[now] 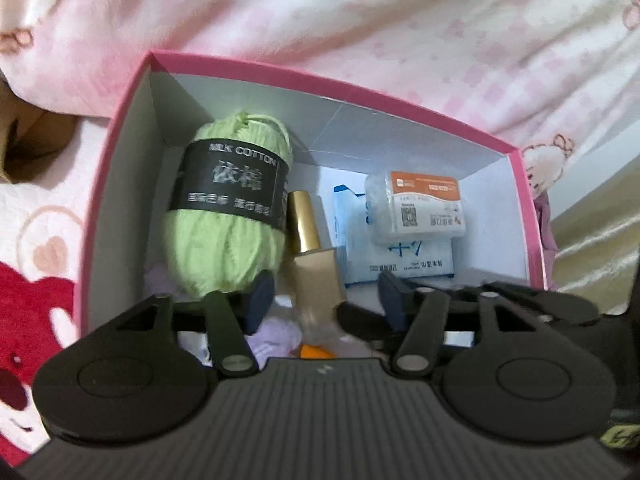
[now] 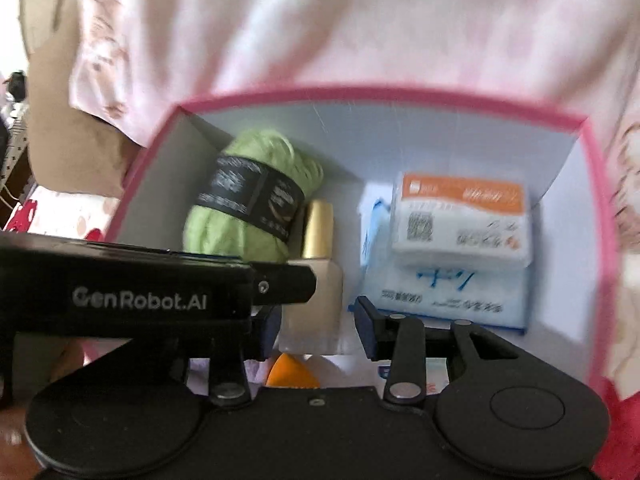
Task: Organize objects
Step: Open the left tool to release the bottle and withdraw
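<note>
Both tongs, left [image 1: 325, 300] and right [image 2: 316, 330], gape around the gold-capped bottle [image 1: 316, 256] in the pink box [image 1: 120, 128]; withdraw straight, sparing the yarn [image 1: 228, 216].

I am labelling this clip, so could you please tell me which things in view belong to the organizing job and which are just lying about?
Job:
- pink cardboard box
- green yarn ball with black band
- gold-capped beige bottle
- orange-labelled white packet
- blue-and-white tissue pack
- left claw, open
- right claw, open

Lying about:
- pink patterned blanket
</note>
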`<state>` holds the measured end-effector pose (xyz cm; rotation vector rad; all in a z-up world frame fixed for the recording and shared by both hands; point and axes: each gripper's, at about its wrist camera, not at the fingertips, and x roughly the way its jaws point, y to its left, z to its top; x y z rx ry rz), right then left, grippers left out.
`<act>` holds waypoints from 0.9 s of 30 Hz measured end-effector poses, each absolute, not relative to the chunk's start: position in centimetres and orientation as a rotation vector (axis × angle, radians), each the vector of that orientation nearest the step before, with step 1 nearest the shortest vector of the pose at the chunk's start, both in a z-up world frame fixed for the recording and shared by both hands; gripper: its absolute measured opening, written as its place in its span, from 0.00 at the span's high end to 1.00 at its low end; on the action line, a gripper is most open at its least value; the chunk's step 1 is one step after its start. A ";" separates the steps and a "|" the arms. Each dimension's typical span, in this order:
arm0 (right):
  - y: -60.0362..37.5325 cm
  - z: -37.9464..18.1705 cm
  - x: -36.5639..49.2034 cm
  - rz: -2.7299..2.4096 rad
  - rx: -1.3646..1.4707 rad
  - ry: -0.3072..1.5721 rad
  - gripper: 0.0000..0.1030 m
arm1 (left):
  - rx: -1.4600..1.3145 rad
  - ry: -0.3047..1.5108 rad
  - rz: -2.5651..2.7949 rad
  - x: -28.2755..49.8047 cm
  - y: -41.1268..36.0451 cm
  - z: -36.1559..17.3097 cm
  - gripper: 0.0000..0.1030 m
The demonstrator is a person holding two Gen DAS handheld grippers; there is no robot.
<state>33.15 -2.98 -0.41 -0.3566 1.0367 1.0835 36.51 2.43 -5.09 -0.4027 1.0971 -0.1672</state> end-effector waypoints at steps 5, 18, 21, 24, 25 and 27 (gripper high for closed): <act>-5.7 0.8 31.8 1.082 -0.279 0.996 0.53 | -0.302 1.074 -0.124 34.2 2.4 -2.6 0.25; -10.1 7.3 27.3 1.104 -0.283 0.844 0.45 | -0.131 0.980 0.010 25.9 4.5 3.9 0.06; -11.0 8.5 25.9 1.100 -0.290 0.822 0.44 | -0.100 0.995 0.032 24.2 4.6 5.1 0.06; -12.2 9.7 24.8 1.087 -0.295 0.808 0.42 | -0.075 0.994 0.043 22.5 4.5 6.2 0.06; -12.6 9.9 24.5 1.081 -0.294 0.805 0.41 | -0.071 0.989 0.047 21.9 4.5 6.6 0.06; -13.6 10.5 23.9 1.068 -0.289 0.798 0.38 | -0.065 0.972 0.062 20.4 4.5 7.2 0.04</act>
